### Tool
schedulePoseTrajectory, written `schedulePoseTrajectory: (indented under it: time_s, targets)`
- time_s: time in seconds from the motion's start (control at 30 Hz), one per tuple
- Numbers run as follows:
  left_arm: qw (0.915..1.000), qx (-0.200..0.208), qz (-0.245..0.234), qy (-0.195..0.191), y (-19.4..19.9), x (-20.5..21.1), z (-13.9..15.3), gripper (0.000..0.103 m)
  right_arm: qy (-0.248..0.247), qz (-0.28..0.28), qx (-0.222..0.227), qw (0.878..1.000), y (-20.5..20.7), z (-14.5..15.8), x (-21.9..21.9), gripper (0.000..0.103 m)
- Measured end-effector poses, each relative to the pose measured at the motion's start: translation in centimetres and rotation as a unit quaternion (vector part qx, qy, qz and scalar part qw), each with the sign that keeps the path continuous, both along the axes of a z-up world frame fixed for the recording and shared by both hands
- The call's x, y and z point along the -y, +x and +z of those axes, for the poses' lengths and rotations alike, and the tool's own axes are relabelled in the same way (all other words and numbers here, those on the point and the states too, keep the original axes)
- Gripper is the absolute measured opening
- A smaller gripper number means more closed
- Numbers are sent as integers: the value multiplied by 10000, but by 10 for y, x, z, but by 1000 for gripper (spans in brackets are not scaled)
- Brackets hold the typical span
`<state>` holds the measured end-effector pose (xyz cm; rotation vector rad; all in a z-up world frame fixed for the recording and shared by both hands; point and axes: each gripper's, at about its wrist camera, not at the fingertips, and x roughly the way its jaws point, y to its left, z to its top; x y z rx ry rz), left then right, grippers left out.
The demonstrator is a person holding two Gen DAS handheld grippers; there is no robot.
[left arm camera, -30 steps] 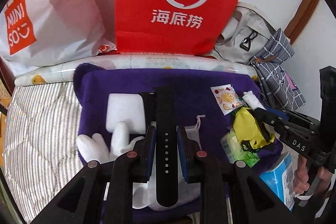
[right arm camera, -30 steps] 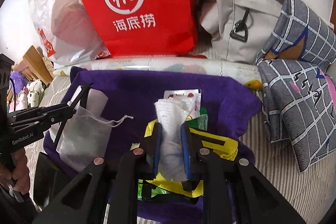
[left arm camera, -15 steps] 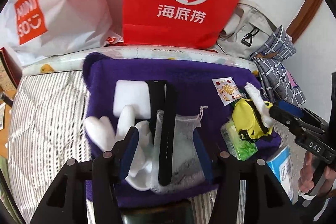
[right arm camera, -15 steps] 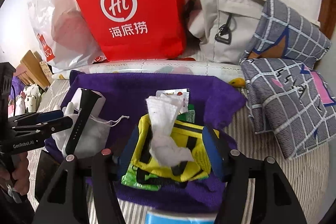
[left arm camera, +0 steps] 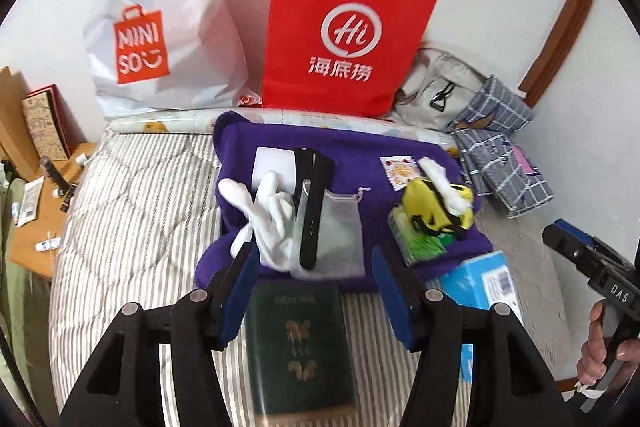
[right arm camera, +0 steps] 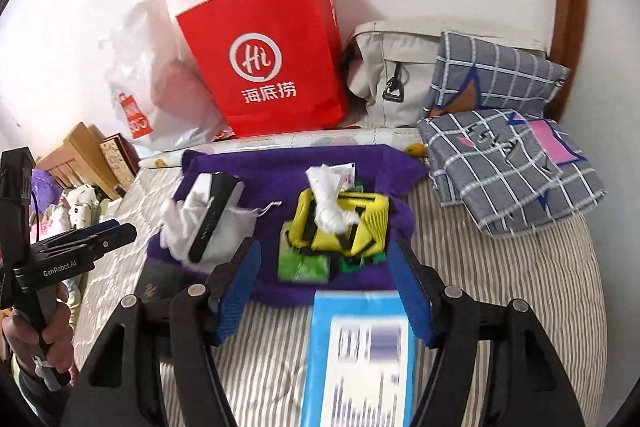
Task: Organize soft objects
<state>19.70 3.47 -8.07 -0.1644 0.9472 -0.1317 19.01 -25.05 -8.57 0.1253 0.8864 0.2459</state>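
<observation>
One purple towel [left arm camera: 352, 155], two grippers opening (nothing between): left gripper [left arm camera: 314, 291], right gripper [right arm camera: 324, 287]

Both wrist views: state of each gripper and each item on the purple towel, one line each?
Left gripper: jaws opening, nothing between them.
Right gripper: jaws opening, nothing between them.
Watch band: lying flat across the mesh pouch.
White glove: limp, beside the band.
Crumpled tissue: resting on the yellow pouch.
Yellow pouch: lying atop the green packet.
Purple towel: spread flat.

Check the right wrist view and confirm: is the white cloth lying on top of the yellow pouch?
Yes, the white cloth lies draped over the yellow pouch.
</observation>
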Motion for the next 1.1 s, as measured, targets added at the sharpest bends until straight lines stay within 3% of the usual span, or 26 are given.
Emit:
schedulePoseTrajectory:
  time_s: [0.33, 0.43, 0.47, 0.67, 1.1]
  targets:
    - [9976, 594, 81, 349, -93, 16, 42, 63, -278, 8, 310, 9991, -94, 24, -5, 67]
    - [9955, 777, 141, 529, -117, 22, 52, 72, -457, 0, 544, 9975, -122, 34, -9, 74]
    - [9949, 813, 163, 578, -123, 23, 54, 76, -471, -17, 604, 9971, -129, 37, -9, 81]
    - [9938, 854, 229, 675, -153, 33, 63, 92, -189, -185, 983, 9948, -171, 52, -2, 103]
    - [9904, 1103, 316, 769, -193, 51, 79, 96, -237, -420, 832, 9954, -207, 58, 10, 103]
